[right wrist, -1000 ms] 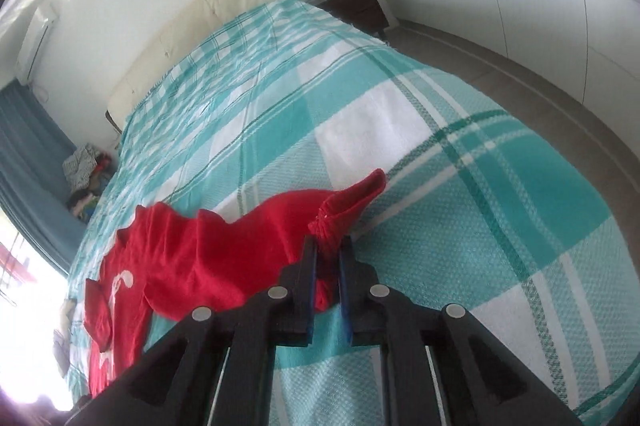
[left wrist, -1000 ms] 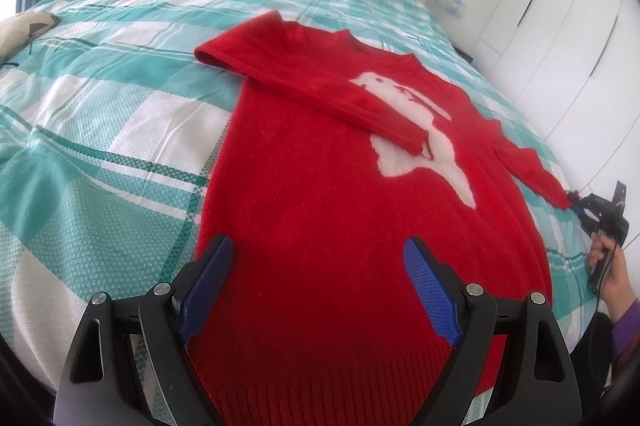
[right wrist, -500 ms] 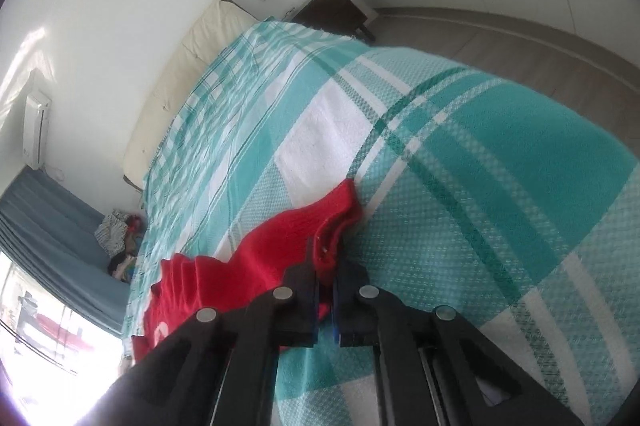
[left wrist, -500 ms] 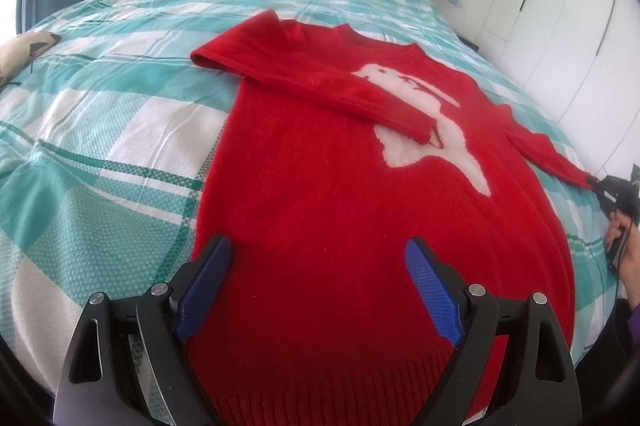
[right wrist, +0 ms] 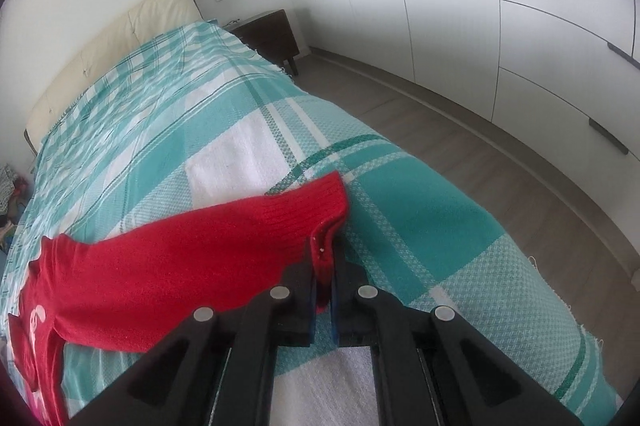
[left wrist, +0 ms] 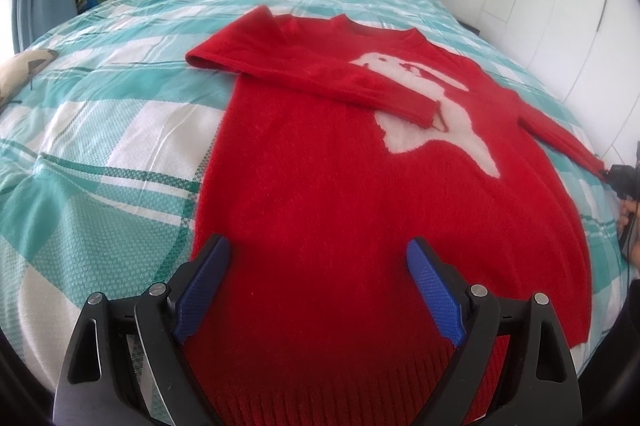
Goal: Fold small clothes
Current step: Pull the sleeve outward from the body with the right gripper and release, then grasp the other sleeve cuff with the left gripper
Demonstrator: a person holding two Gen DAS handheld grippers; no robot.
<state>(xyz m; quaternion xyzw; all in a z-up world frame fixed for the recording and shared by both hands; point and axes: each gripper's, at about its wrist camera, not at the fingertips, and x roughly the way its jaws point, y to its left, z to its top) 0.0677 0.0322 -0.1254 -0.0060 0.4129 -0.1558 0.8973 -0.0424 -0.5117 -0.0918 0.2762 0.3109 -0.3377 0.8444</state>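
while angled down, left tongs spread over sweater, right tongs pinching its cuff

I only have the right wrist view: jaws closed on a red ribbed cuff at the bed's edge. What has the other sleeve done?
Observer: The other sleeve is already folded across the chest of the red knitted sweater, its cuff lying on the white figure.
Operator: Where is the left gripper?
Observer: The left gripper hovers over the sweater's lower body with jaws wide open and nothing between them.
Operator: Is the body flat?
Observer: Yes, it lies spread front-up on the teal checked bedspread, ribbed hem nearest the left camera.
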